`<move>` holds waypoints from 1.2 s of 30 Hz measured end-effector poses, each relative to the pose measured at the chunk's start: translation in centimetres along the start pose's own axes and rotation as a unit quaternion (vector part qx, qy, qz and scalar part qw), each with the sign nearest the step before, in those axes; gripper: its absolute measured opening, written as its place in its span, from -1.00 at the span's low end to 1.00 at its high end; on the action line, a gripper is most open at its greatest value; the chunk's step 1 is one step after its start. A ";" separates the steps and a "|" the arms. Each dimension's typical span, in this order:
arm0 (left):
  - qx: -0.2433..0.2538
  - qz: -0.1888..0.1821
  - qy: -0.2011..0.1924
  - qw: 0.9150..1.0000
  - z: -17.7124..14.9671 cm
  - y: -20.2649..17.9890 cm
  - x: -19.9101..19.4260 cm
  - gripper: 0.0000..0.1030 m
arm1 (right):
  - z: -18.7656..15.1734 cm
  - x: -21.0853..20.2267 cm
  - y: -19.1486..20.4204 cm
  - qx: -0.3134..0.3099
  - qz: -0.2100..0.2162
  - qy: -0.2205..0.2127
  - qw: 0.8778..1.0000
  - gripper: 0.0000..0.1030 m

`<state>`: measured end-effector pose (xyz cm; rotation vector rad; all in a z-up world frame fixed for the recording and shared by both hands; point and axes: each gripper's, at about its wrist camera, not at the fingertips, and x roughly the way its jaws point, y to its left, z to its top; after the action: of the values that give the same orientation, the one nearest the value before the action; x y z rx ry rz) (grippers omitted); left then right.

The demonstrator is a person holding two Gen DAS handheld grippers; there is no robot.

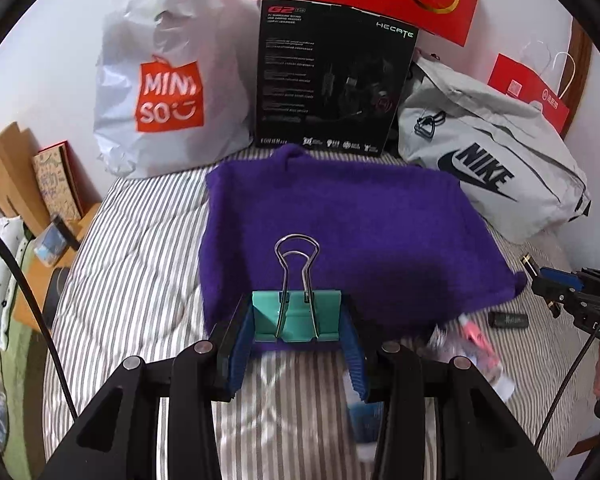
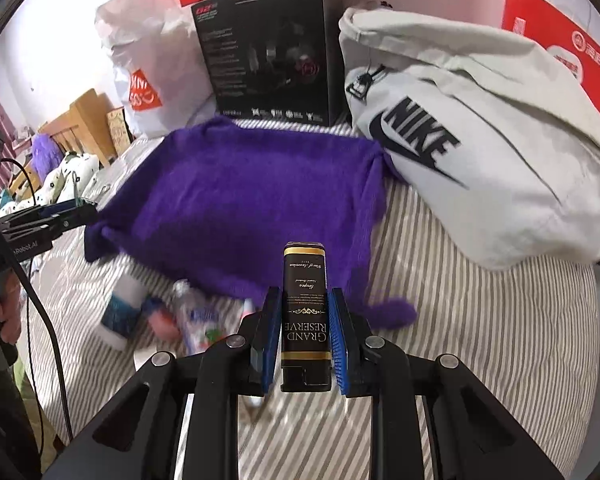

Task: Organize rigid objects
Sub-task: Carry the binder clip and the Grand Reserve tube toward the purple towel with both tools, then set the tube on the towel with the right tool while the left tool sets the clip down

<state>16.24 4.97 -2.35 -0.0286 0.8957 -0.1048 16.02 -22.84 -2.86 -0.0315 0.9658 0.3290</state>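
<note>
My right claw (image 2: 305,322) grips a black box (image 2: 305,312) above the striped bed (image 2: 480,320), near a purple cloth (image 2: 240,200); blurred bottles (image 2: 160,316) lie left.

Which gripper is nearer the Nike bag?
Right. The right gripper, shut on a black box, sits by the purple cloth's near corner, below the Nike bag. The left gripper, holding a binder clip, is across the cloth.

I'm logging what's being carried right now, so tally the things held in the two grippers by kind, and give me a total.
Binder clips: 1, the teal binder clip in the left gripper.
Black boxes: 1, the black Grand Reserve box in the right gripper.
Total: 2
</note>
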 end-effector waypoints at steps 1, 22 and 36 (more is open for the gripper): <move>0.002 -0.001 0.000 1.000 0.5 0.0 0.4 -0.24 | 0.7 0.4 0.0 -0.001 0.001 -0.002 1.000 -0.55; -0.012 -0.010 0.046 0.999 7.2 0.6 11.9 -0.24 | 8.6 11.5 -1.3 -0.006 -0.004 0.032 0.999 -0.55; 0.010 0.010 0.083 0.996 8.9 -0.3 16.7 -0.24 | 10.4 16.0 -1.0 -0.016 -0.023 0.063 0.998 -0.55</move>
<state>33.53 2.76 -9.71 0.0075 1.0613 -0.0984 33.04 -17.81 -10.04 -0.1050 1.0822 0.3026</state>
